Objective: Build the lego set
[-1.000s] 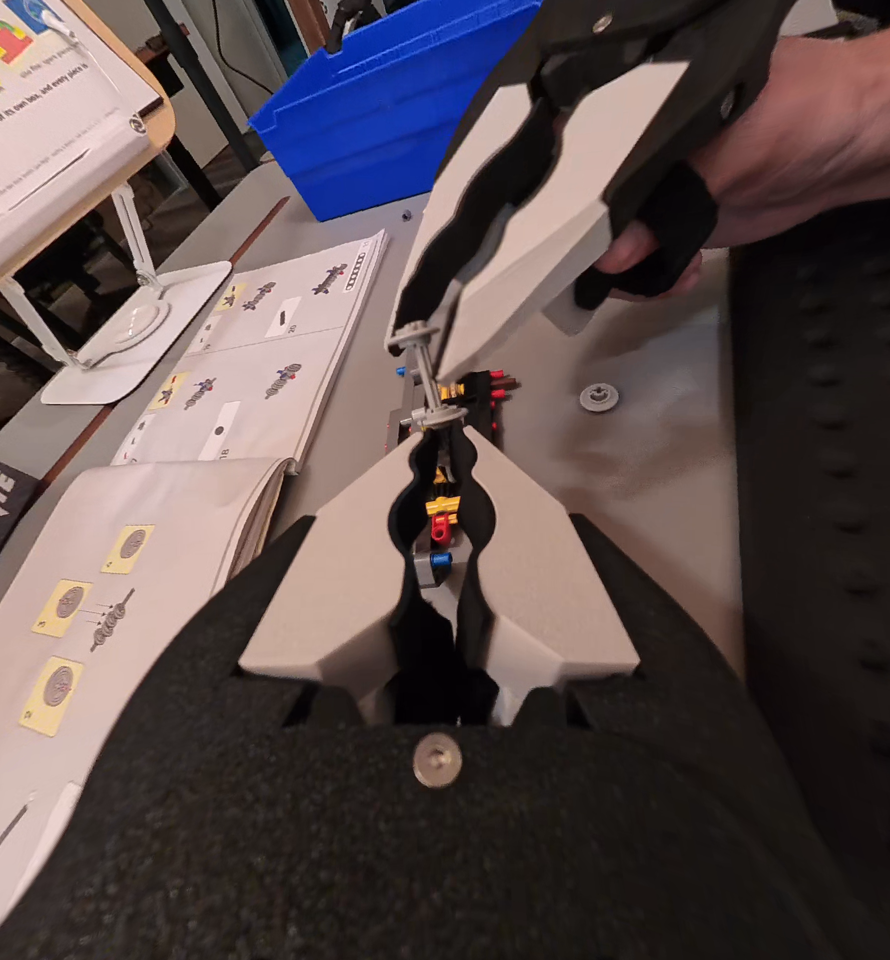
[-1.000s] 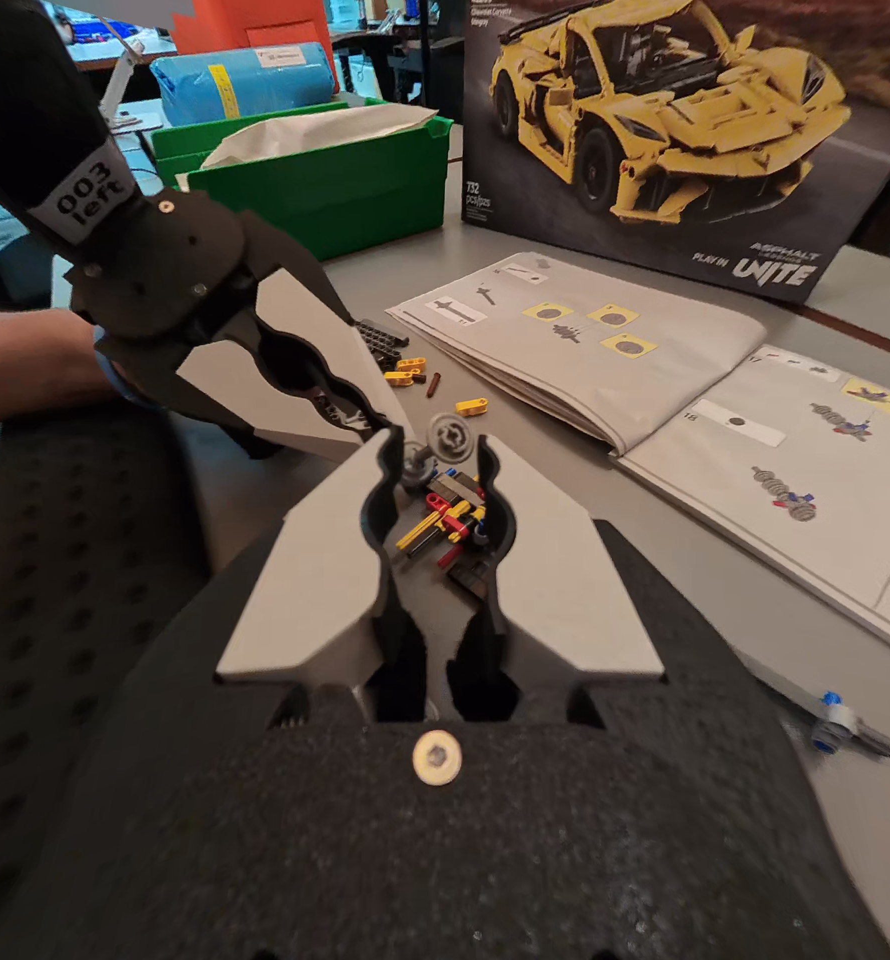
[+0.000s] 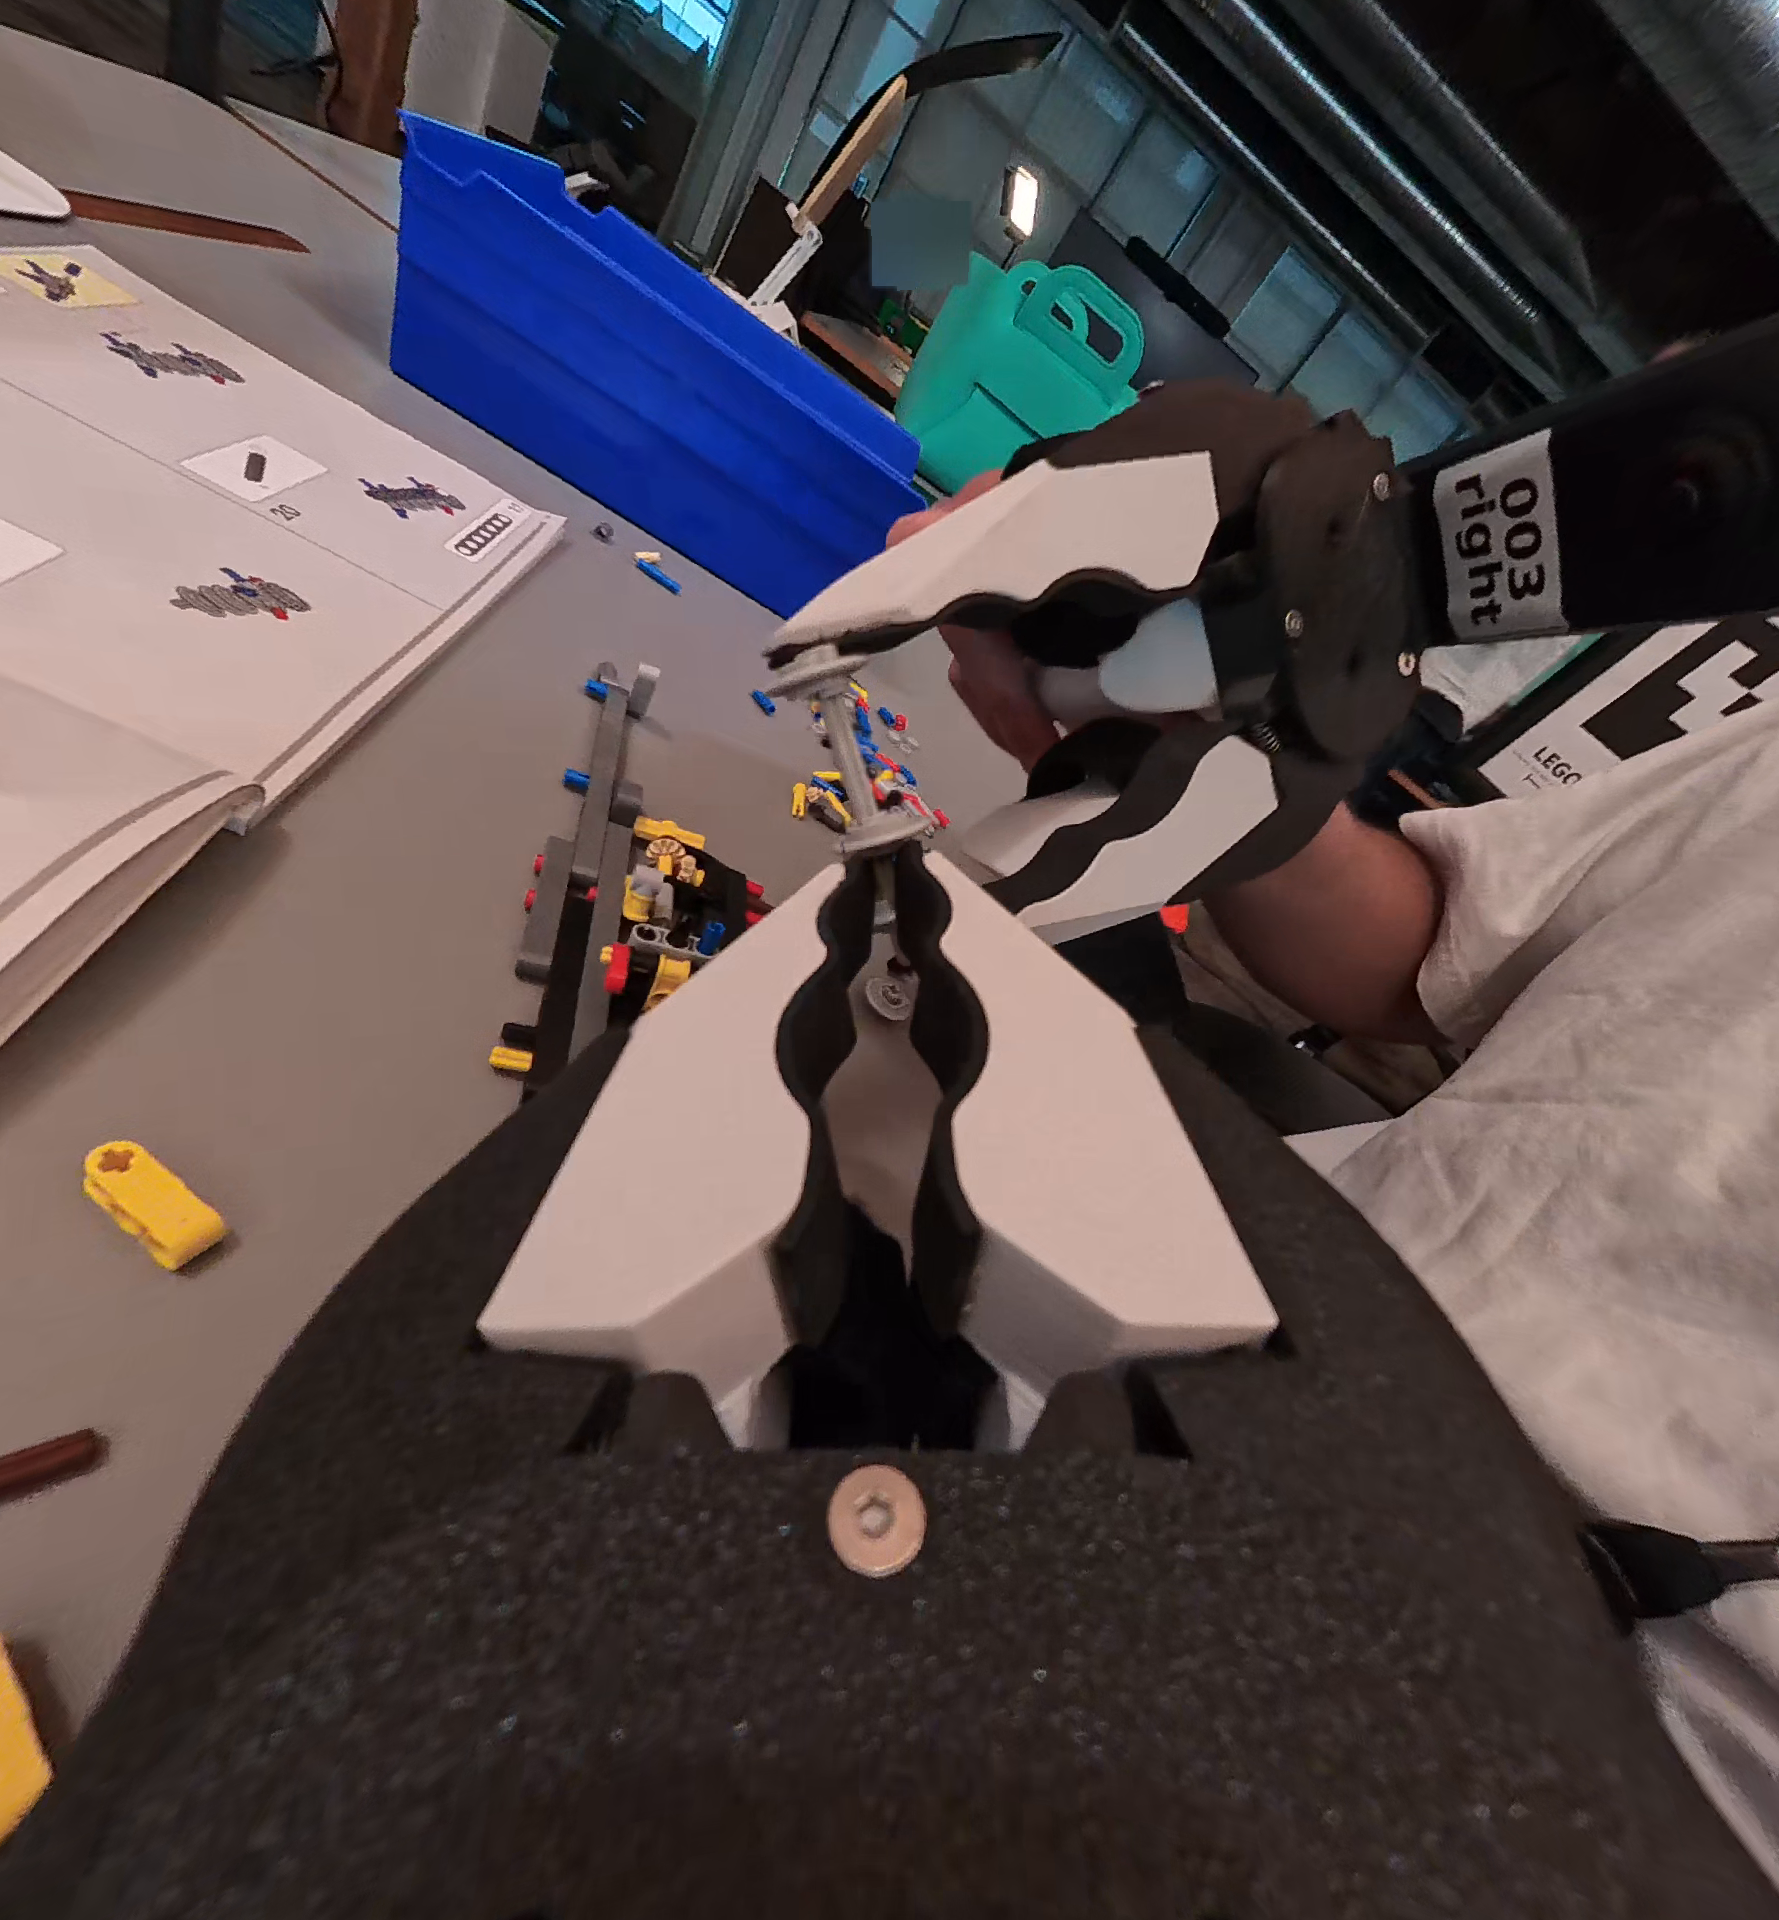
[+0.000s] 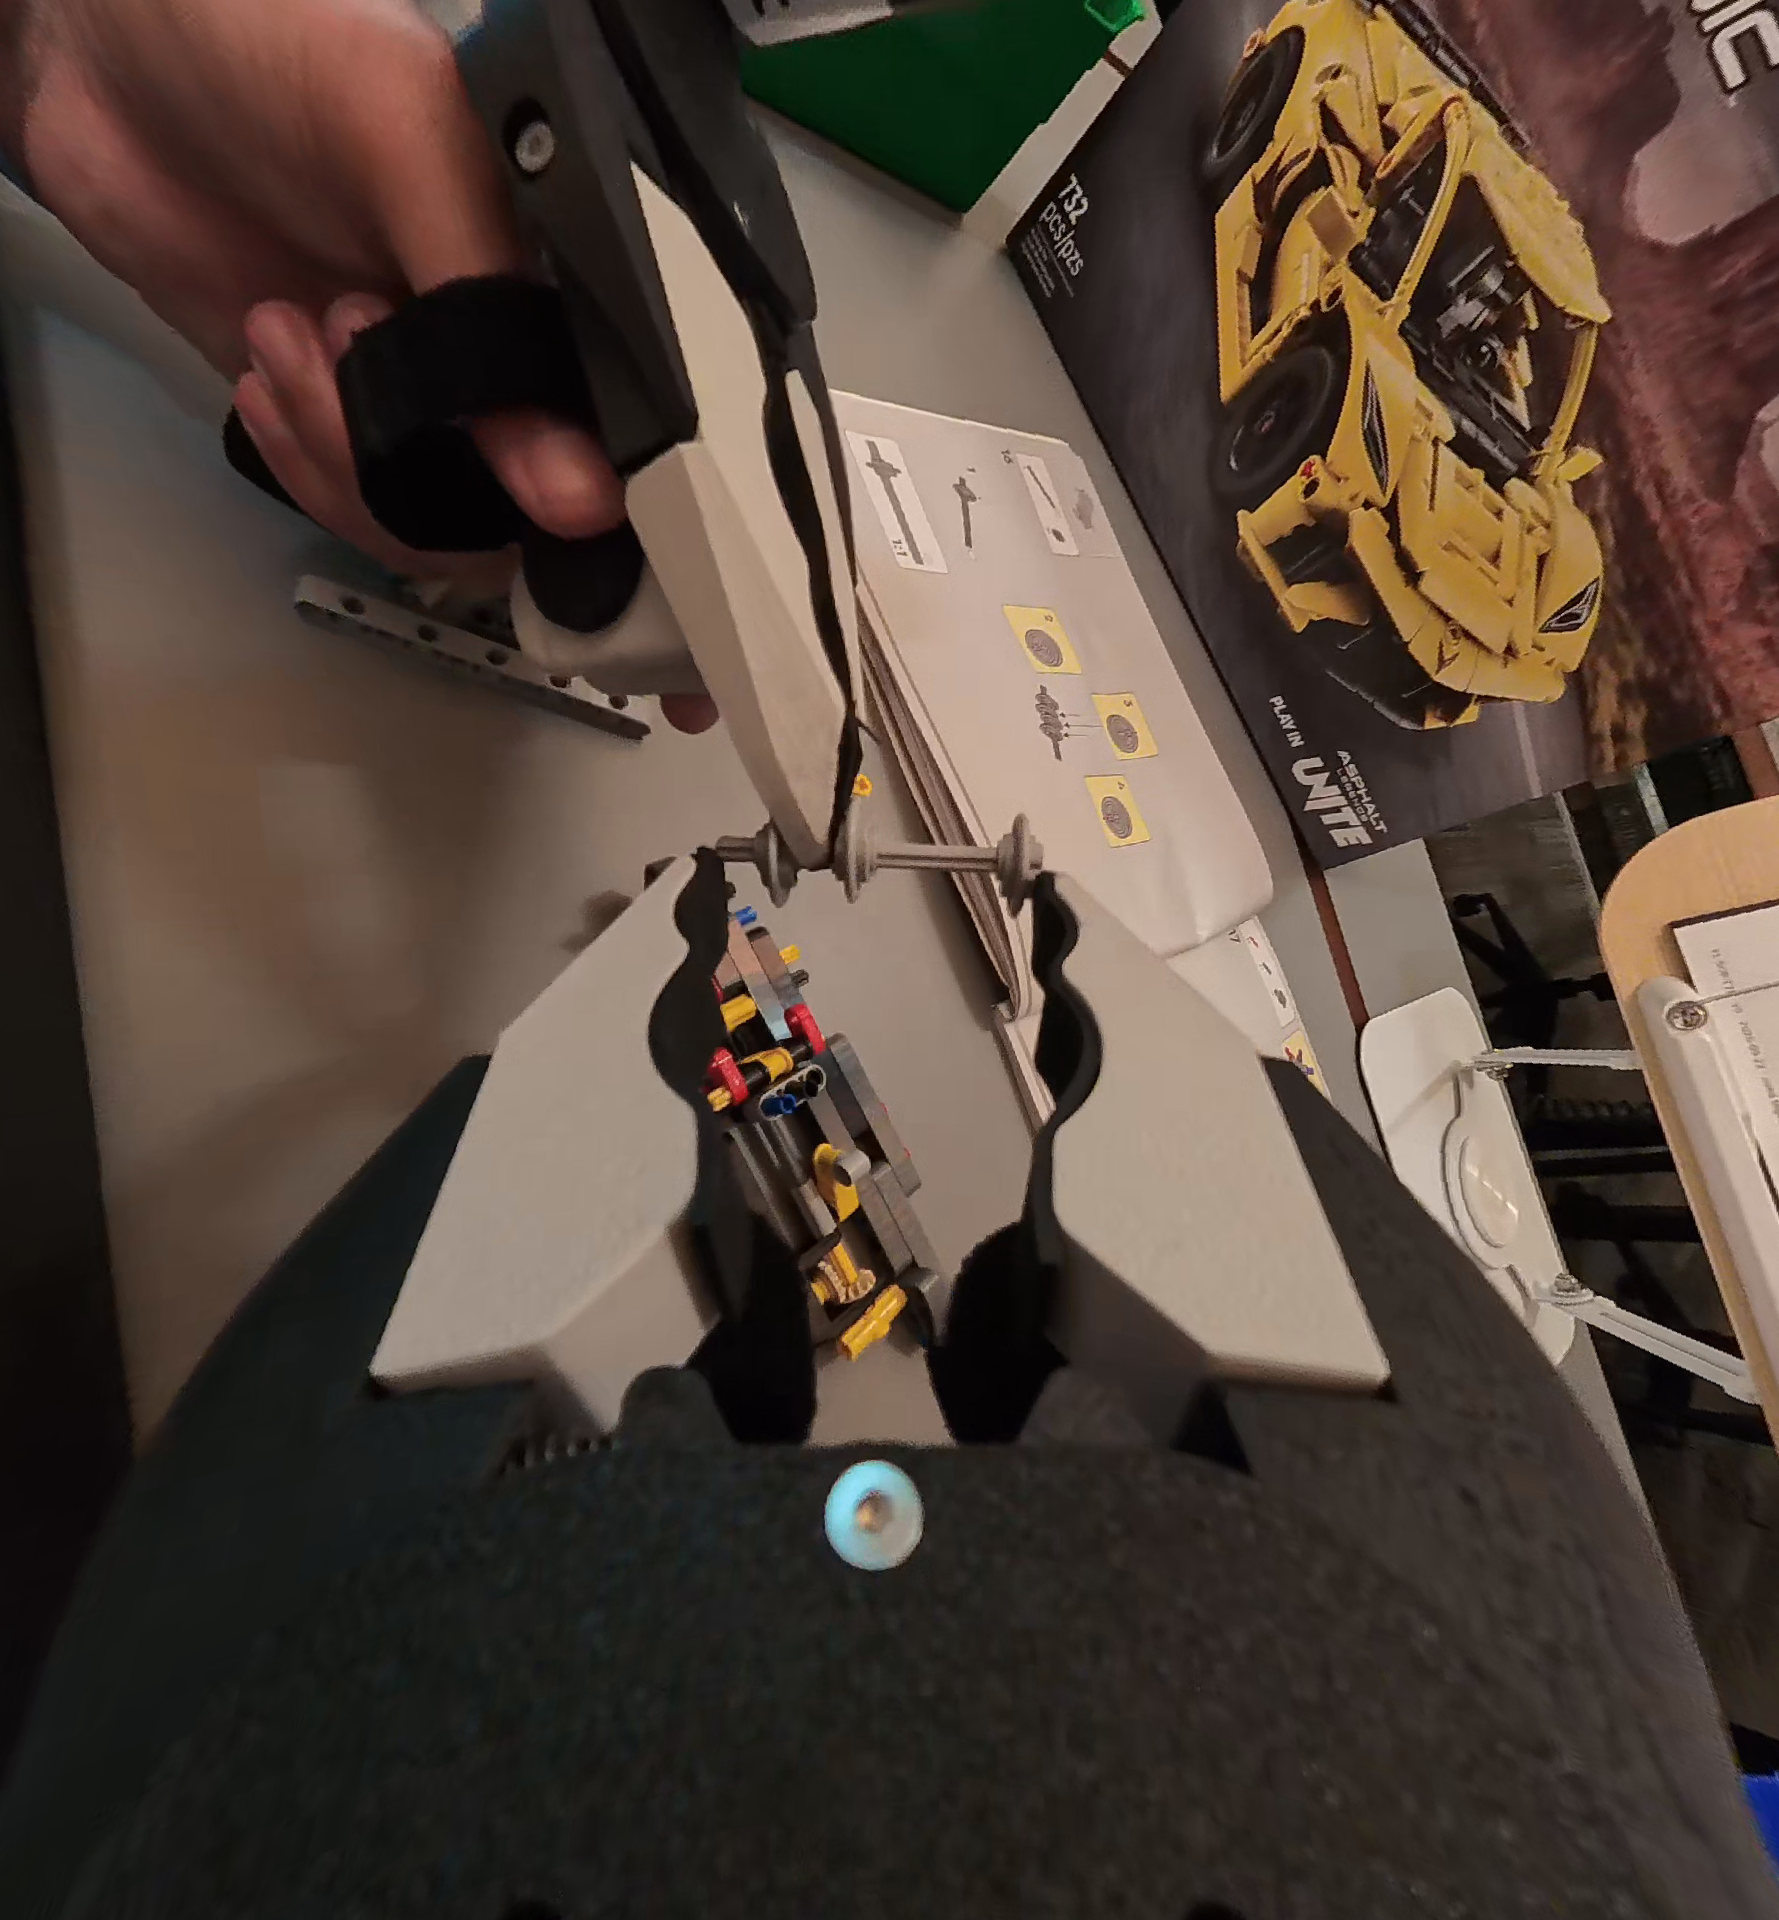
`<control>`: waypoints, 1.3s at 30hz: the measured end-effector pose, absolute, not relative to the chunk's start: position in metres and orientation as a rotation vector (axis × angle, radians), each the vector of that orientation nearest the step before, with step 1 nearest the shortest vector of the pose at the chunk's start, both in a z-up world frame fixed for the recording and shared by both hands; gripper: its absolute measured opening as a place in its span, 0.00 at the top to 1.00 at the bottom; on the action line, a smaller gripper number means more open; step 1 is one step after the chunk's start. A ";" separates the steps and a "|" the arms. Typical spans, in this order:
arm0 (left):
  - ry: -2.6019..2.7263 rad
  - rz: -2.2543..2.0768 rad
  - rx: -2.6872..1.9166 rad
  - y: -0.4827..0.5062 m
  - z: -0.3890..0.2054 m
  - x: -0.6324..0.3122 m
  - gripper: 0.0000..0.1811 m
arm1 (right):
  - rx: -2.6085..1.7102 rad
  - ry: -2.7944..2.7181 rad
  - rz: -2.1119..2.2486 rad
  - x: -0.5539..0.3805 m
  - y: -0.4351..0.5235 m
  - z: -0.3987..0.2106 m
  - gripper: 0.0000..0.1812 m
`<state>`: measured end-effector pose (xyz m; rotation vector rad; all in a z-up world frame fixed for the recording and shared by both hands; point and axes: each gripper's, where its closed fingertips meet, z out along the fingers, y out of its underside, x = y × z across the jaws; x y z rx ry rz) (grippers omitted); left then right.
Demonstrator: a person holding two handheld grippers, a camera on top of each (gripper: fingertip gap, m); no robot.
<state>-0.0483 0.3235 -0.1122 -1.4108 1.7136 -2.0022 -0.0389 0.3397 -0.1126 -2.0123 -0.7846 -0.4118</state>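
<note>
Left gripper (image 3: 880, 868) pinched on grey axle with discs (image 4: 890, 857), held above table (image 3: 345, 987). Right gripper (image 4: 869, 883) spread wide, fingertips touching the axle's two ends. Below: partly built chassis (image 3: 636, 894) on table, loose yellow connector (image 3: 152, 1205), open instruction booklet (image 3: 189, 540), blue bin (image 3: 604, 353) beyond.

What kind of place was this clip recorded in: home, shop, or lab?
Most likely a workshop or lab space. Exposed ceiling ducts run overhead, plastic storage bins such as the blue bin stand on the grey table, and an open instruction booklet lies beside the kit box.
</note>
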 end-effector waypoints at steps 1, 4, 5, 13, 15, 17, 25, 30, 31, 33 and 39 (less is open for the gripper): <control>1.714 -1.995 -1.406 0.323 -0.112 -0.048 0.99 | -2.011 -0.791 -0.419 -0.039 0.339 -0.113 0.68; 1.713 -2.003 -1.415 0.323 -0.113 -0.048 0.99 | -2.012 -0.803 -0.421 -0.039 0.339 -0.114 0.68; 1.717 -1.994 -1.413 0.323 -0.114 -0.048 0.99 | -2.011 -0.806 -0.423 -0.039 0.340 -0.114 0.68; 1.856 -1.812 -1.351 0.315 -0.127 -0.049 0.99 | -2.031 -0.839 -0.309 -0.040 0.330 -0.127 0.69; 1.908 -1.573 -1.280 0.319 -0.138 -0.044 0.99 | -2.047 -0.780 -0.213 -0.037 0.325 -0.123 0.73; 1.929 -1.382 -1.184 0.323 -0.143 -0.042 0.99 | -2.046 -0.682 -0.023 -0.038 0.320 -0.112 0.69; 1.911 -0.836 -0.734 0.326 -0.146 -0.039 0.99 | -2.063 -0.422 0.308 -0.028 0.320 -0.113 0.85; 1.915 -0.780 -0.679 0.325 -0.149 -0.038 0.99 | -2.077 -0.439 0.328 -0.031 0.318 -0.123 0.90; 1.915 -0.765 -0.670 0.326 -0.150 -0.038 0.99 | -2.077 -0.434 0.338 -0.031 0.318 -0.124 0.90; 1.919 -0.721 -0.644 0.326 -0.152 -0.038 0.99 | -2.078 -0.434 0.341 -0.031 0.318 -0.126 0.90; 1.928 -0.730 -0.668 0.324 -0.154 -0.038 0.99 | -2.052 -0.480 0.235 -0.031 0.319 -0.127 0.90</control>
